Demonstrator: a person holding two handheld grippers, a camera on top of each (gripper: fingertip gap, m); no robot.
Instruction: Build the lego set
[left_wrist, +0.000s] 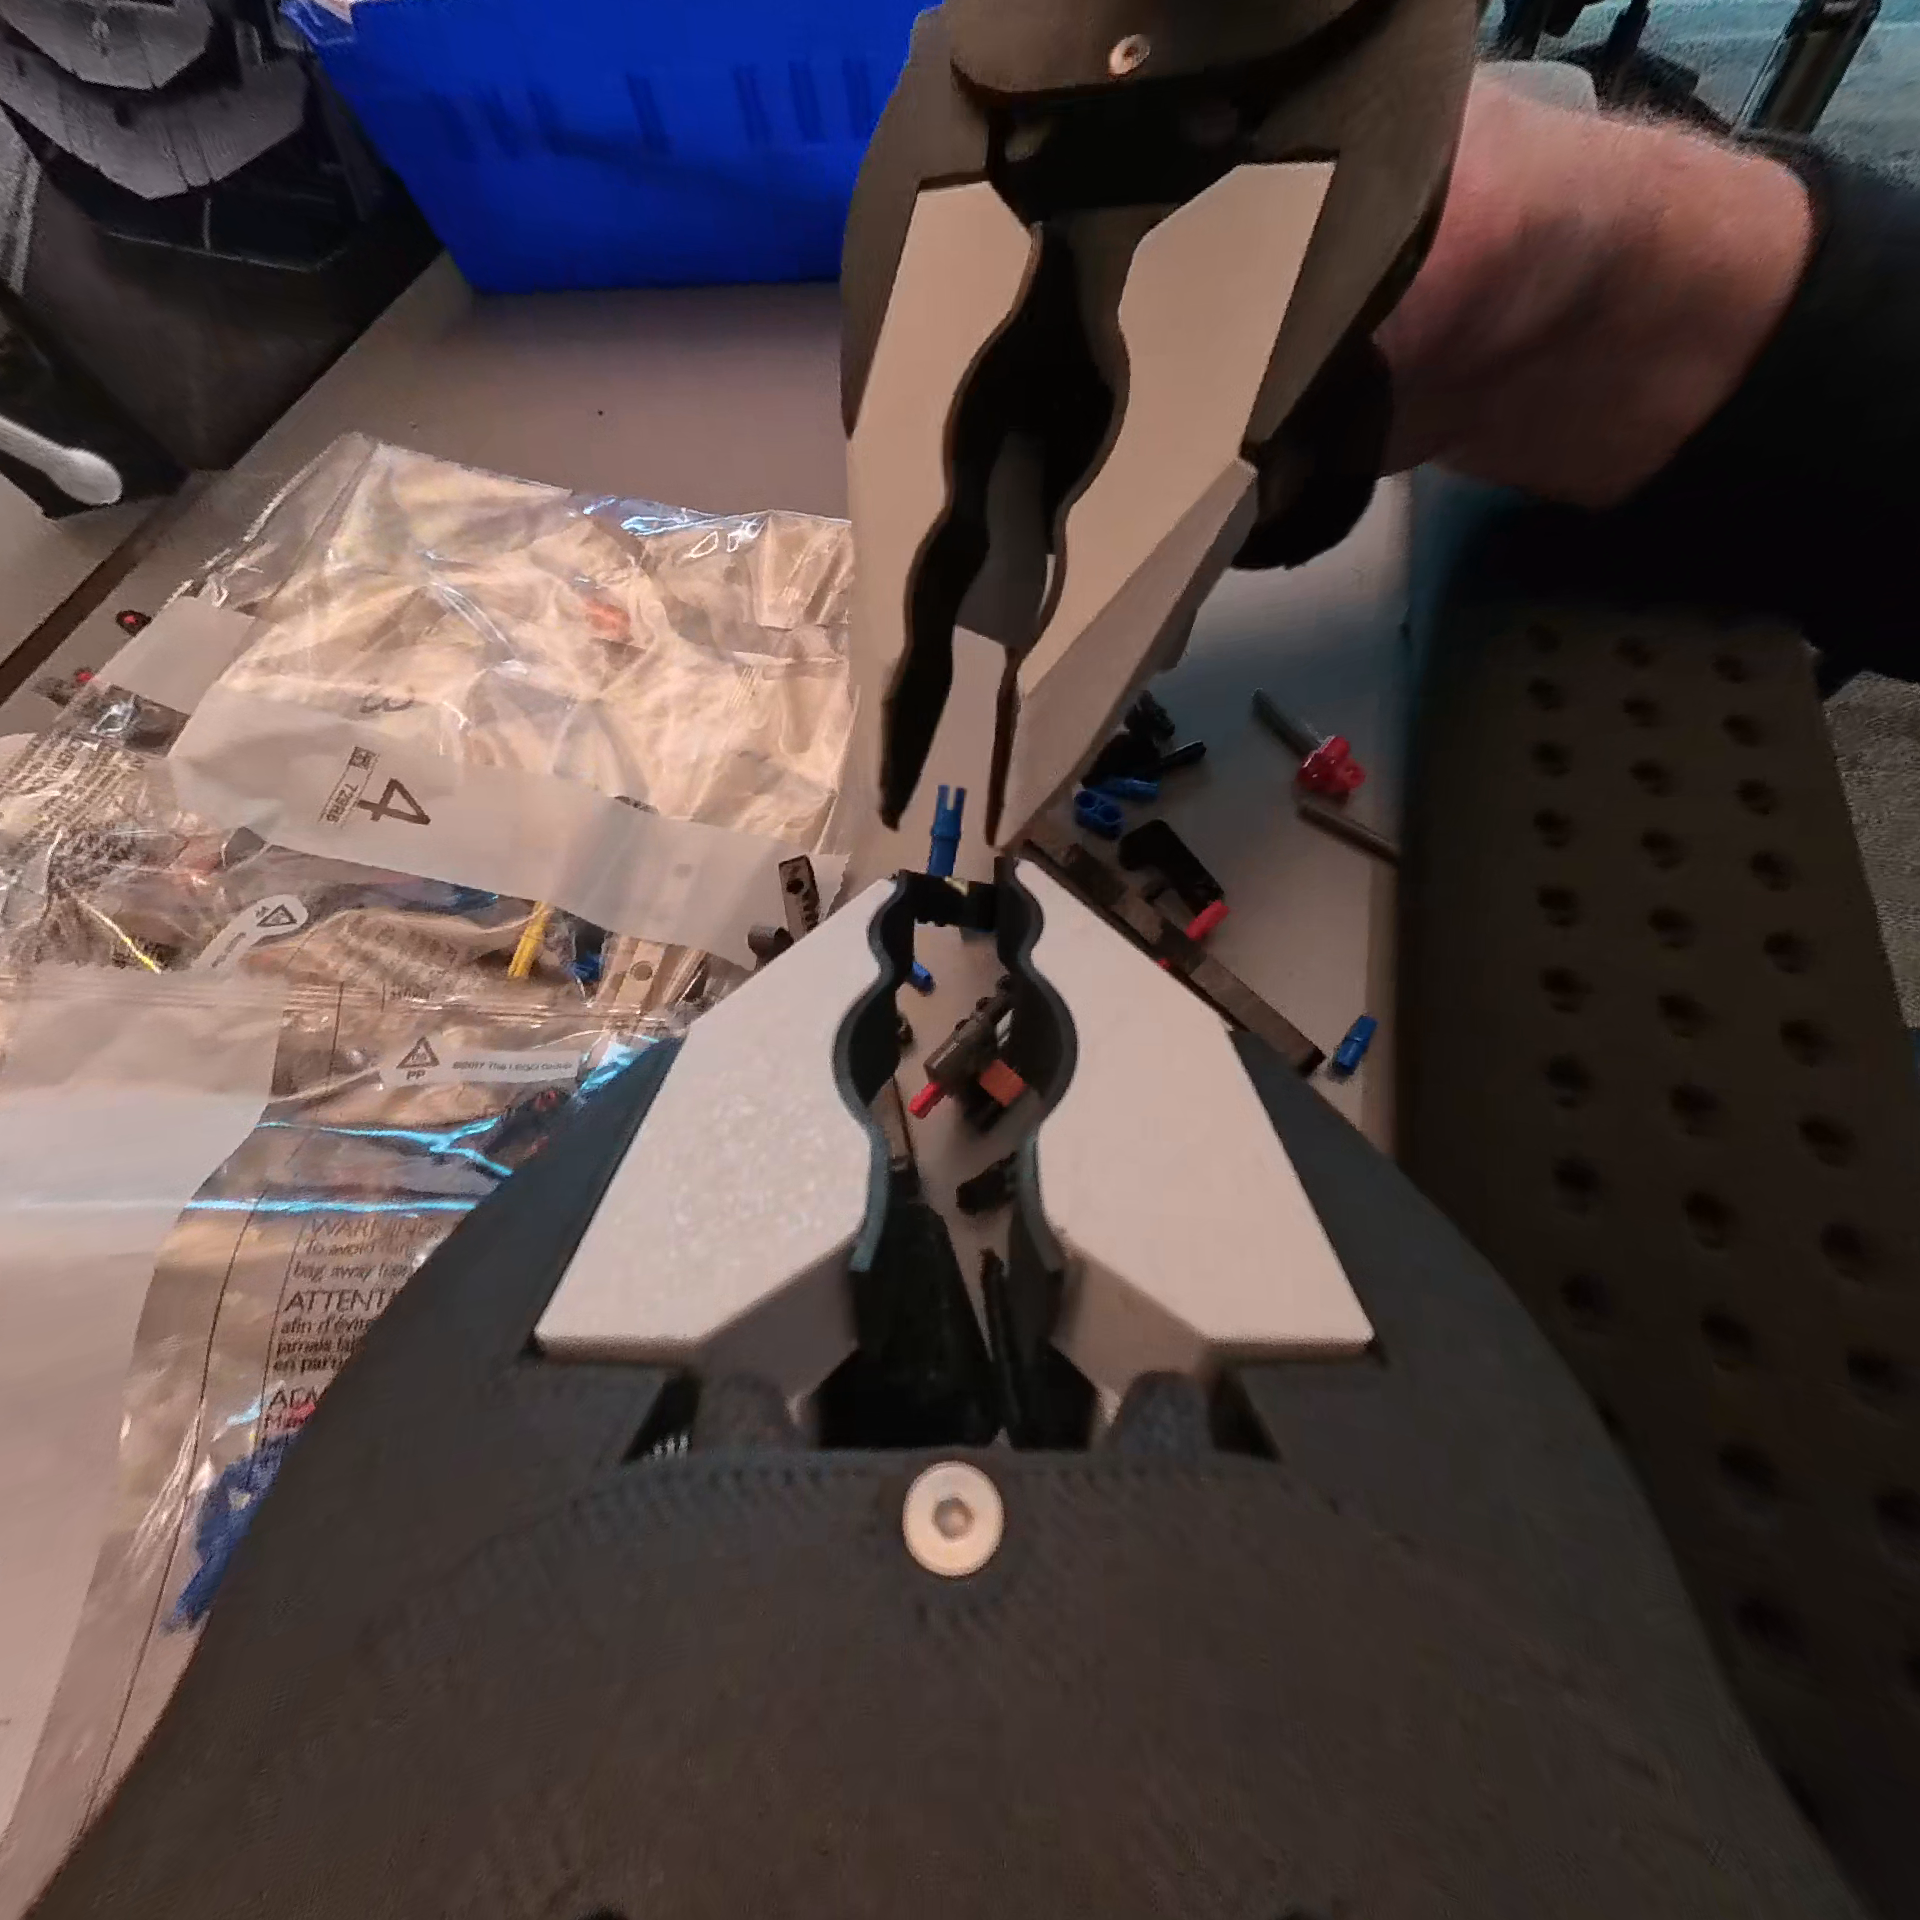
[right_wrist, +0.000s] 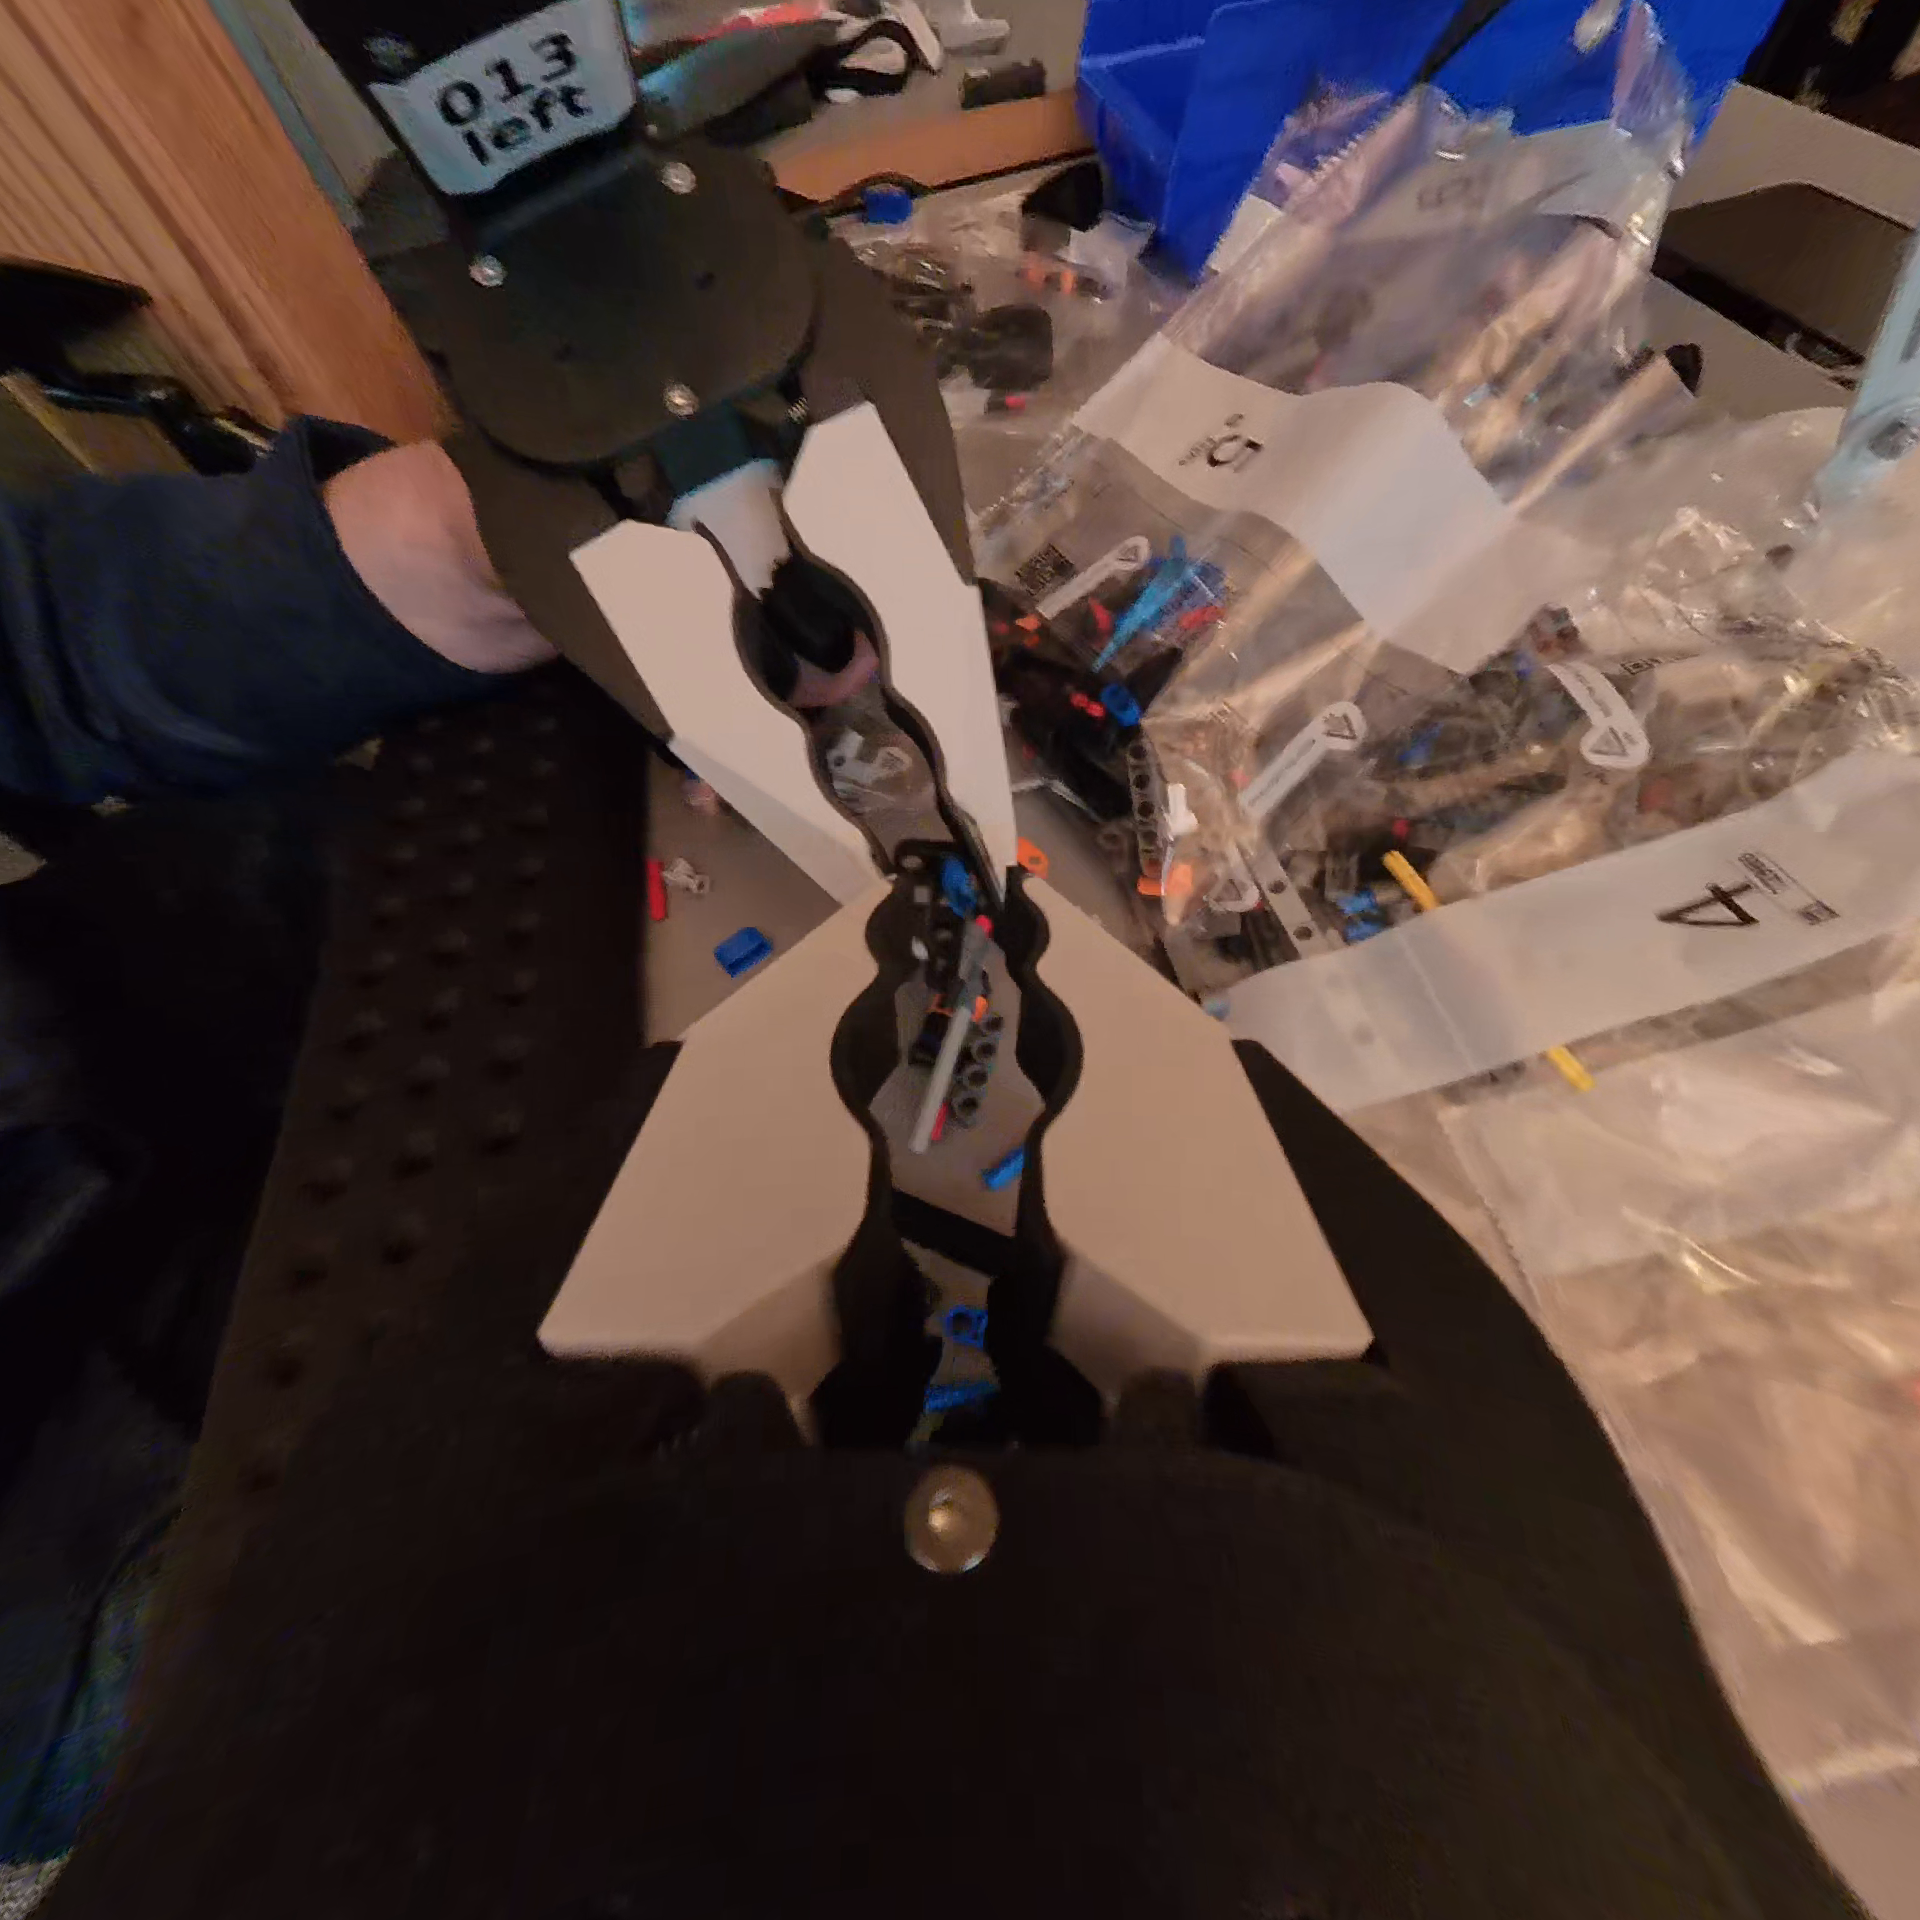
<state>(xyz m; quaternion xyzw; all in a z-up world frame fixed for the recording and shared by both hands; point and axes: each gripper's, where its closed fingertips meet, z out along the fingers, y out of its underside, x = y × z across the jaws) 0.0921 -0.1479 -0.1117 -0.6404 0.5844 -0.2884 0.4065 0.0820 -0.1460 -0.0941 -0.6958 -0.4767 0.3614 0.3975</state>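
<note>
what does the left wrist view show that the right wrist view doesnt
Only the left wrist view: a blue pin standing up from the black piece pinched in the left tongs, with the right tongs open around it, and a red piece lying on the table.

Only the right wrist view: a wooden panel and a white label on the left tongs' body.

Both: the two tongs meeting tip to tip, the blue bin, clear parts bags and the black dimpled mat.
</note>
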